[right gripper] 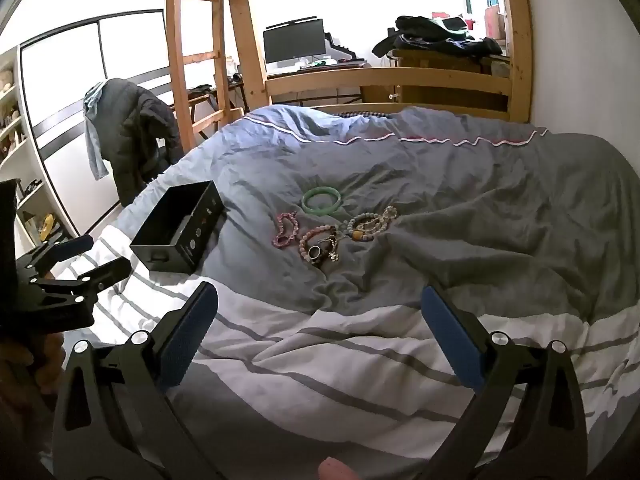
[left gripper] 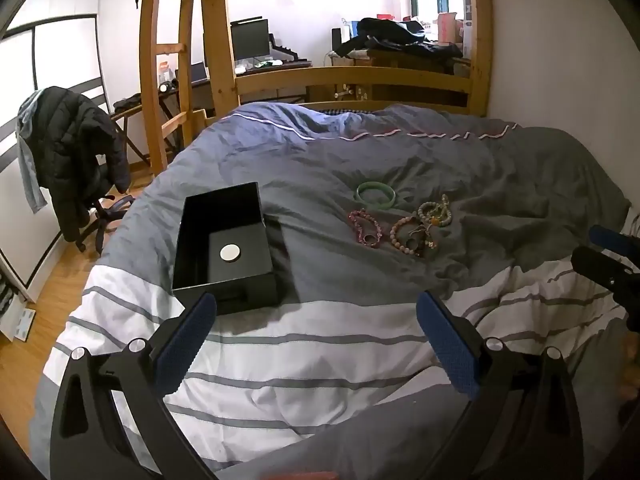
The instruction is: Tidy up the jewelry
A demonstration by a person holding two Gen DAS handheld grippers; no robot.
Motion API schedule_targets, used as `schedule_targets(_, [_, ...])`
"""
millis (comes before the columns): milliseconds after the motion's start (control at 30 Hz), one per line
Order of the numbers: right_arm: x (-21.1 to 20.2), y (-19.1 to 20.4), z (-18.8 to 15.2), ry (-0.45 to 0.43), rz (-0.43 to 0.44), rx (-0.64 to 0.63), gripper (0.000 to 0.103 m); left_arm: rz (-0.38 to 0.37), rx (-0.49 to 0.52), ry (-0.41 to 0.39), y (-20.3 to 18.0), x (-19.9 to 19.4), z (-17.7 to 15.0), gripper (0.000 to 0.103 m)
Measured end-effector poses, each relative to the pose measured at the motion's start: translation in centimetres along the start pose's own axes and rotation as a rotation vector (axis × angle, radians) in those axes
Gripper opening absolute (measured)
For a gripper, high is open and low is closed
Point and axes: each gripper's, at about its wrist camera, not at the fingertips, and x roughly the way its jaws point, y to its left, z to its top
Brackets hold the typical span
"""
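A: Two grippers, both over the bed (left gripper: 280, 340). What sits furthest left?

B: In the left wrist view, a black jacket on an office chair (left gripper: 76, 152) at the left edge. Next comes the black box (left gripper: 224, 240), left of centre, lying open on the duvet with a pale round disc (left gripper: 231, 253) on its floor.

A: And the jewelry?

B: Right of centre in the same view, well apart from the box. A green bangle (left gripper: 376, 196) lies at the top of the group; below it a pink beaded bracelet (left gripper: 365, 227), then a peach beaded bracelet (left gripper: 408, 234) and a pale-green beaded bracelet (left gripper: 434, 212) in a loose tangle. Nothing is in the box but the disc.

A: The jaws?

B: The left gripper (left gripper: 316, 344) fills the lower part of its view, jaws wide apart and holding nothing. The right gripper (right gripper: 320, 340) is the same in its own view: jaws spread, nothing between them, hovering over the striped part of the duvet with the bracelets above centre.

A: Do they see each other?

B: Yes. The left one shows at the left edge of the right wrist view, near the box.
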Motion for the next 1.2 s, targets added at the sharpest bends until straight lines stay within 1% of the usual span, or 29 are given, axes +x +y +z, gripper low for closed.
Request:
schedule_targets(67, [0.0,0.0,0.0,-0.003,0.001,-0.001,0.100,-0.003,-0.003,-0.006,0.1,-0.1,0.0,0.099])
schedule_targets(100, [0.1,0.0,0.0,-0.002,-0.001,-0.002,0.100,0.004,0.004,0.018,-0.3,0.4,-0.1,0.099])
schedule_targets(233, [0.1,0.1,-0.1,-0.001,-0.007,-0.004,0.100,0.006,0.002,0.023,-0.5,0.7,-0.1,0.099])
schedule_targets(867, [0.4,0.2,-0.4,0.007,-0.004,-0.008,0.100,0.001,0.011,0.031,-0.4,0.8,-0.5,0.099])
schedule_targets(1000, [0.4,0.3,-0.5,0.011,-0.007,-0.006,0.100,-0.019,0.009,0.024,-0.5,0.8,-0.4,0.099])
schedule_targets(1200, [0.8,0.3,-0.5,0.018,-0.004,-0.008,0.100,-0.017,0.010,0.034,-0.6,0.9,-0.4,0.099])
